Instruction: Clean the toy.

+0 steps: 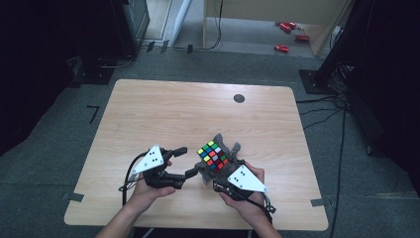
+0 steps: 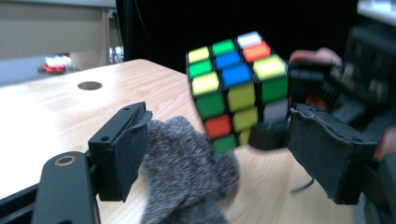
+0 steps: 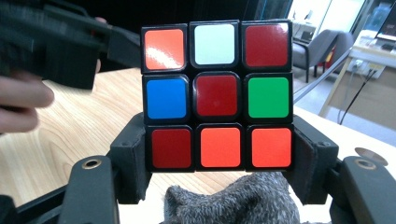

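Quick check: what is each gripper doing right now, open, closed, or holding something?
Left gripper: open, holding nothing.
Right gripper: closed on the puzzle cube, gripping its bottom row above the grey cloth.

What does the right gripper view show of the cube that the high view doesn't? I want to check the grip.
The right gripper view shows the puzzle cube face-on, red centre square, with the right gripper clamping its bottom row on both sides. The high view shows the wooden table whole, both hands, and the left gripper open beside the cube. Both show the cube and the grey cloth beneath it.
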{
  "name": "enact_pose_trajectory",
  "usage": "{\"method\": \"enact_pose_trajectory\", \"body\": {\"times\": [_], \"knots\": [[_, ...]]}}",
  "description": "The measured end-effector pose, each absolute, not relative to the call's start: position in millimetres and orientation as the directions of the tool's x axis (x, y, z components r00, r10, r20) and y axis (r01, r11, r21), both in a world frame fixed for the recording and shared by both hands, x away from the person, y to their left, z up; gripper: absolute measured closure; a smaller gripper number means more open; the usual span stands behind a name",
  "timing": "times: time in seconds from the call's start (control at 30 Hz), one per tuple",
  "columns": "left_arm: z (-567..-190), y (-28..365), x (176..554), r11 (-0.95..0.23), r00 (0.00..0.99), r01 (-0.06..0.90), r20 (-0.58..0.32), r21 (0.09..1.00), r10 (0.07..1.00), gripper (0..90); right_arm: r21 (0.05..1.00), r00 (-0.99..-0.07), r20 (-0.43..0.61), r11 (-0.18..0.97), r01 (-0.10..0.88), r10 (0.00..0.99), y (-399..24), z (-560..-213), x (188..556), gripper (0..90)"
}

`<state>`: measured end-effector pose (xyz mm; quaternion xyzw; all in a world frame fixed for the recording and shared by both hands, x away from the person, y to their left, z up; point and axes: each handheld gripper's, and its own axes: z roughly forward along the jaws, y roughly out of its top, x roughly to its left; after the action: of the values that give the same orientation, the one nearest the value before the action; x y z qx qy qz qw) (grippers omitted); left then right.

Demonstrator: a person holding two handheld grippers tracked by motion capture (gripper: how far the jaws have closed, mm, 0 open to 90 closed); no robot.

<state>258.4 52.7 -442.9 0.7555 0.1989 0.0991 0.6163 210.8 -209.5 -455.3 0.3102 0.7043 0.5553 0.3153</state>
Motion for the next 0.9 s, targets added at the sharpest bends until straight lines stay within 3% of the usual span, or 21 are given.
{"method": "enact_pose_trajectory", "body": {"times": [0.17, 0.37, 0.53, 0.77, 0.9], "knots": [[-453, 41, 249, -0.297, 0.903, 0.034, 0.098, 0.954, 0.419, 17.2, 0.980, -0.628, -0.035, 0.150, 0.130, 0.778, -213, -450, 209, 35.0], [-458, 36, 246, -0.323, 0.887, -0.046, 0.187, 0.945, 0.423, 16.6, 0.977, -0.661, 0.040, 0.109, 0.184, 0.750, -213, -444, 205, 34.9], [-465, 29, 239, -0.349, 0.839, -0.207, 0.349, 0.914, 0.417, 17.4, 0.965, -0.685, 0.097, 0.099, 0.242, 0.722, -209, -443, 202, 34.9], [-470, 20, 239, -0.339, 0.817, -0.285, 0.412, 0.897, 0.404, 17.7, 0.939, -0.692, 0.164, 0.103, 0.328, 0.703, -204, -443, 198, 34.9], [-473, 15, 238, -0.346, 0.806, -0.319, 0.445, 0.882, 0.391, 23.3, 0.919, -0.673, 0.222, 0.078, 0.386, 0.706, -207, -444, 201, 34.9]]}}
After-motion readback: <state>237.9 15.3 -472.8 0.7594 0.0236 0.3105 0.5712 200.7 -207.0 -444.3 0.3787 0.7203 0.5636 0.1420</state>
